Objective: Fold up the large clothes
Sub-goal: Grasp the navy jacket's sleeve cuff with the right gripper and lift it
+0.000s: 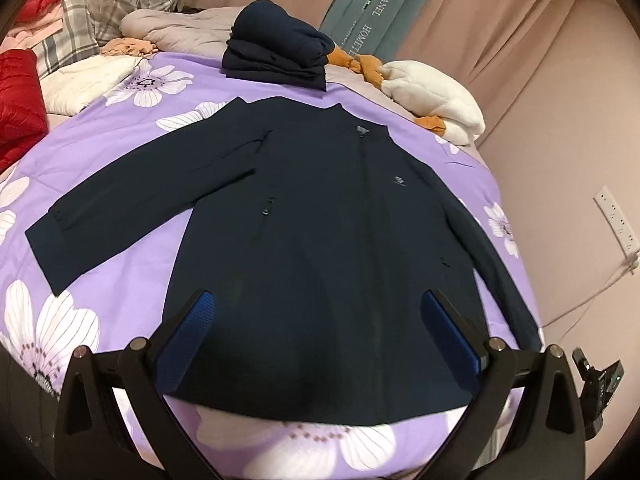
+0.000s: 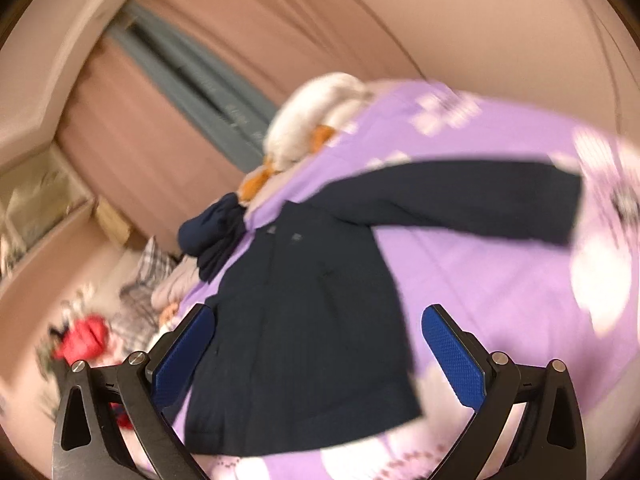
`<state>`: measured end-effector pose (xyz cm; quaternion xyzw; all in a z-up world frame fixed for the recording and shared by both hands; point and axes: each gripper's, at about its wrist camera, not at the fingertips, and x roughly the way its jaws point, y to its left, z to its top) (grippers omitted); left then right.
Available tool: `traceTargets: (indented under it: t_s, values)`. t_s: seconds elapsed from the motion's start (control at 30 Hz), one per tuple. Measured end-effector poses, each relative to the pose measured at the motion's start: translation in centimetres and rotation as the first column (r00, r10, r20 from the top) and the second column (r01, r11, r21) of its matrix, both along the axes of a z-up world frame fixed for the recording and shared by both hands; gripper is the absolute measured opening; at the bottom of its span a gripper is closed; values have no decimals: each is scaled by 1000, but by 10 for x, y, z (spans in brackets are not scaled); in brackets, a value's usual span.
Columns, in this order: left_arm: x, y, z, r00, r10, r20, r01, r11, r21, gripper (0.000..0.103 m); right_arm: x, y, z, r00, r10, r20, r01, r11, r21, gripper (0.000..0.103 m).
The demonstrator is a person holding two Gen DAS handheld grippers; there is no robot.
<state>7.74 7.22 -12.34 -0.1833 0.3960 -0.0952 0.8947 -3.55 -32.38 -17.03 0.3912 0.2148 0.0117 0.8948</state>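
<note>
1. The jacket (image 1: 320, 240) lay flat on the bed (image 1: 132, 264), front up, hem toward the cameras and collar away. It reached across most of the purple floral cover.
2. Both sleeves were spread out to the sides, not yet brought in. One sleeve (image 1: 132, 208) angled off across the cover in the left wrist view; the other (image 2: 480, 200) stretched out in the right wrist view, though that picture was blurred.
3. No fold showed in the body of the jacket, so on this garment the folding looked not yet begun; only the laying-out seemed done.
4. A folded dark pile (image 1: 276, 48) sat beyond the collar, apart from the jacket, which suggests earlier garments were finished.
5. Unfolded clothes lay near the bed's far edges: a white garment (image 1: 436, 96) and a red one (image 1: 18, 100). Those probably remained.
6. The left gripper (image 1: 320, 332) hovered above the hem, fingers spread wide, holding nothing.
7. The right gripper (image 2: 320, 344) was likewise spread wide and empty, above the jacket's lower half.
8. What was left, by my reading: sleeves in, then the body folded, then the rest.
</note>
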Motion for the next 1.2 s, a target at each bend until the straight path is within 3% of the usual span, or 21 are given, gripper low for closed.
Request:
traceTargets:
  t_s: [0.1, 0.2, 0.33, 0.5, 0.7, 0.87, 0.97, 1.03, 1.2]
  values:
    - [3, 2, -16, 1000, -2, -17, 2, 999, -40, 103, -12, -26, -26, 997, -61, -49, 66, 992, 109, 103]
    - [13, -2, -26, 998, -22, -65, 17, 996, -83, 103, -19, -45, -43, 982, -137, -126, 153, 981, 121, 103]
    - [21, -18, -29, 995, -40, -88, 37, 999, -34, 103, -14, -61, -57, 975, -163, -151, 185, 971, 151, 103]
    - [29, -30, -30, 995, -47, -88, 50, 998, 30, 103, 11, -78, -55, 957, -228, -181, 251, 962, 111, 103]
    - [36, -36, -30, 995, -39, -93, 45, 997, 58, 103, 33, -120, -66, 930, -321, -180, 343, 933, 110, 103]
    - [47, -42, -30, 994, -3, -106, 10, 997, 71, 103, 45, -132, -69, 905, -390, -168, 404, 913, 53, 100]
    - [51, -46, -29, 995, 21, -97, -12, 996, 85, 103, 48, -130, -69, 895, -411, -171, 418, 909, 2, 74]
    - [54, -49, -28, 994, 35, -99, -22, 992, 125, 103, 48, -134, -73, 891, -411, -194, 417, 909, -12, 46]
    - [55, -45, -32, 993, 48, -106, -31, 987, 156, 103, 48, -139, -72, 899, -382, -214, 389, 921, -11, 29]
